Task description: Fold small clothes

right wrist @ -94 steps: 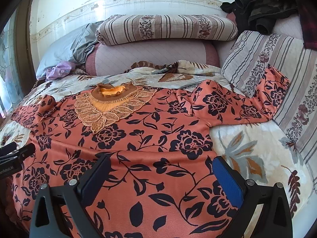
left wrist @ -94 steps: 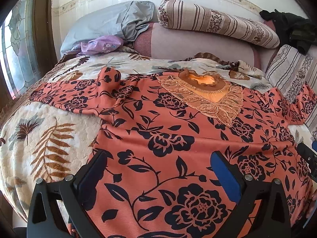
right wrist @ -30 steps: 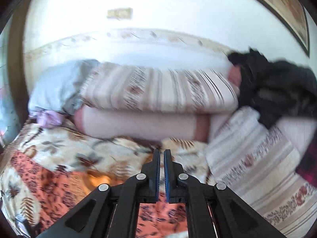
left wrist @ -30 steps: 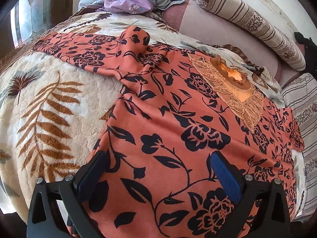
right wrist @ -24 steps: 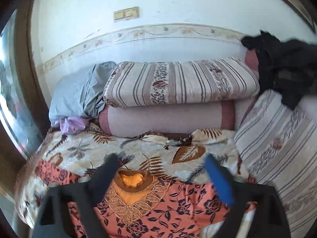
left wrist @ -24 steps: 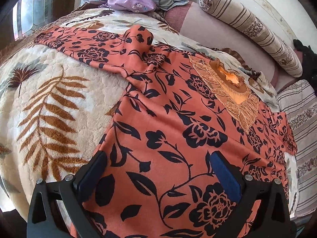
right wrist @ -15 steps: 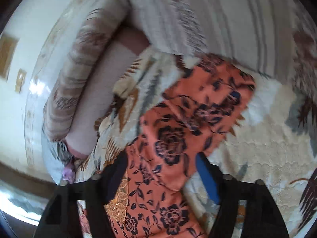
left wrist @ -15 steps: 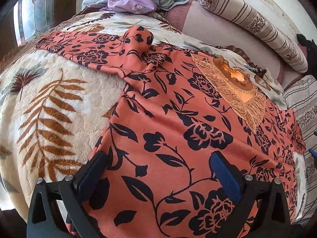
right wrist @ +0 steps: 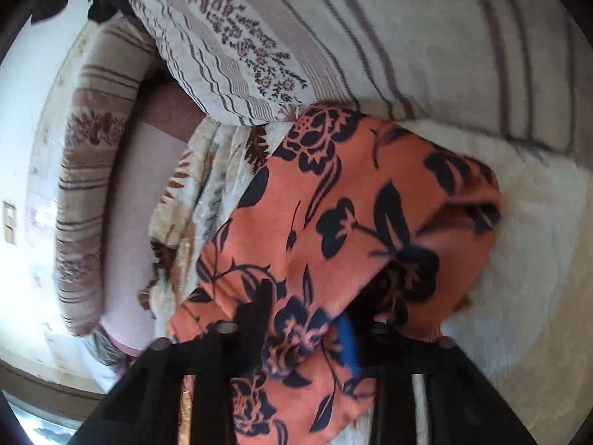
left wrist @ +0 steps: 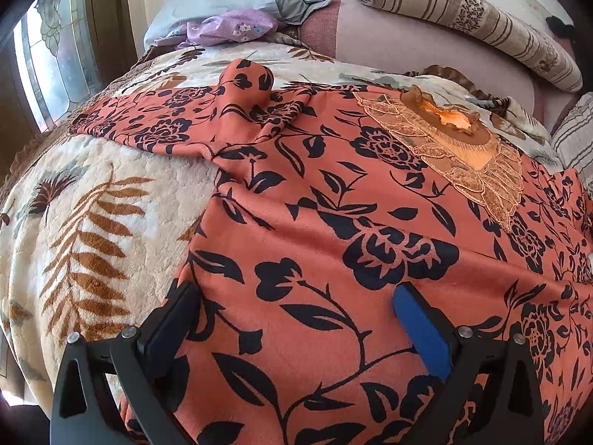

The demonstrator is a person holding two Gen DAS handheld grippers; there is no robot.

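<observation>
Orange cloth with black flowers, a soft top (left wrist: 333, 193), lies spread flat across the middle of the left wrist view, on a fuzzy cream blanket with brown leaves (left wrist: 92, 215). The left gripper (left wrist: 292, 319) sits at the bottom with its jaws wide apart over the hem. The right gripper (right wrist: 304, 319), low in its view, is closing with the top's sleeve (right wrist: 352, 204) between its jaws. A striped pillow (right wrist: 333, 29) fills the upper part.
</observation>
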